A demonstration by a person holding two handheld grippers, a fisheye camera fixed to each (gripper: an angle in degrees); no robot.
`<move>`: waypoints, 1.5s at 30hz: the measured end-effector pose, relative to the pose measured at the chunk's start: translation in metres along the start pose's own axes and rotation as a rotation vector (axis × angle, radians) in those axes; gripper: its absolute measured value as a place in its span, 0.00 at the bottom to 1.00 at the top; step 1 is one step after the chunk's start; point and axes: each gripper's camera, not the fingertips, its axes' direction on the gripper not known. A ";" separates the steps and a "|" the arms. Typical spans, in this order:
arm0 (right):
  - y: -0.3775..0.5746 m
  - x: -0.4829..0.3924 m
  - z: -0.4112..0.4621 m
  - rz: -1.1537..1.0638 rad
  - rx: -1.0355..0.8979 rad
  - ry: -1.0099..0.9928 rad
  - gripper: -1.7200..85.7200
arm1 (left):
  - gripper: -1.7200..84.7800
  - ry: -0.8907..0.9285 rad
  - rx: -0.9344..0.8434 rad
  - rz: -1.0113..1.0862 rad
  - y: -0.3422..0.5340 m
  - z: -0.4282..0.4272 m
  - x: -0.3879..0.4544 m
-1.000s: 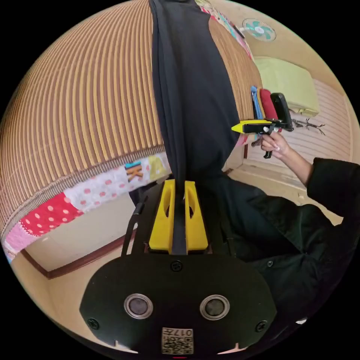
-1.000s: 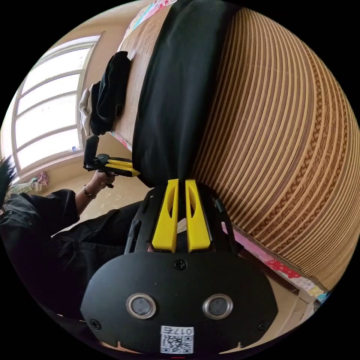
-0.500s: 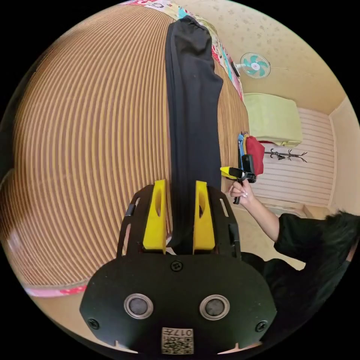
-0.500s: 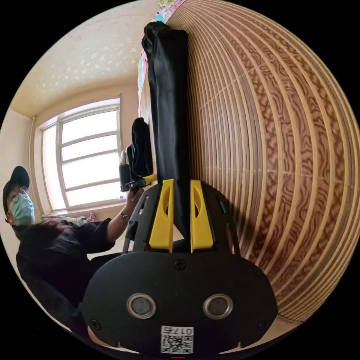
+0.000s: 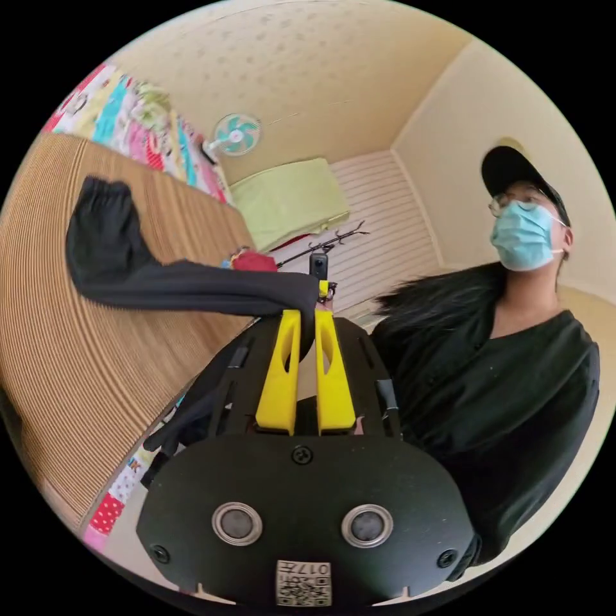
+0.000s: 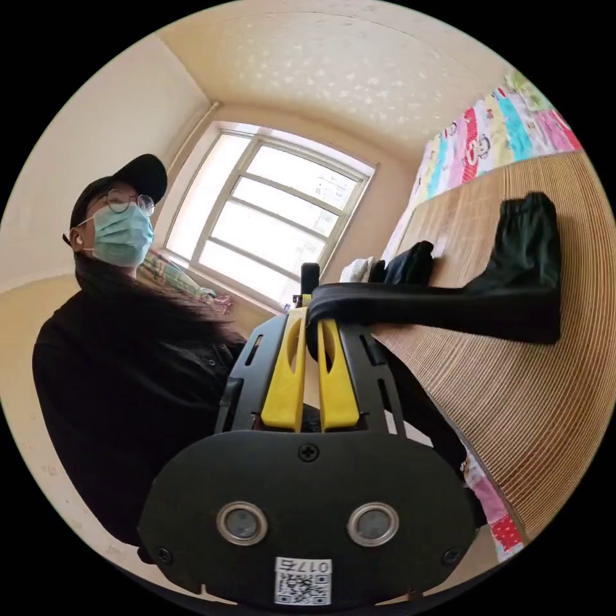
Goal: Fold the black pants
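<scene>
The black pants stretch in a long band from my left gripper out over the striped bamboo mat, their cuffed end resting on it. My left gripper's yellow jaws are shut on the near edge of the cloth. In the right gripper view the same pants run from my right gripper, also shut on the cloth, out to the cuffs on the mat. Just past each gripper's jaws, the top of the other gripper peeks over the held edge.
A person in black clothing stands close behind the grippers. A pile of dark and white clothes lies on the mat toward the window. Red and blue folded items sit at the mat's edge near a green-covered piece. A patchwork quilt borders the mat.
Both grippers have lifted and swung the held end of the pants up off the mat, and have come close together. The left gripper's jaws have closed in on the cloth. Both cameras now face the person.
</scene>
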 end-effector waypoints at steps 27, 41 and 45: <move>0.005 0.135 0.016 0.513 -0.296 0.617 0.07 | 0.10 -0.616 -0.151 -0.342 -0.027 0.071 -0.084; 0.050 0.287 -0.060 0.831 -0.053 0.430 0.21 | 0.20 -0.426 -0.029 -0.661 0.024 0.071 -0.232; 0.045 0.344 -0.027 0.929 -0.129 0.206 0.18 | 0.18 -0.456 -0.156 -0.677 0.000 0.105 -0.275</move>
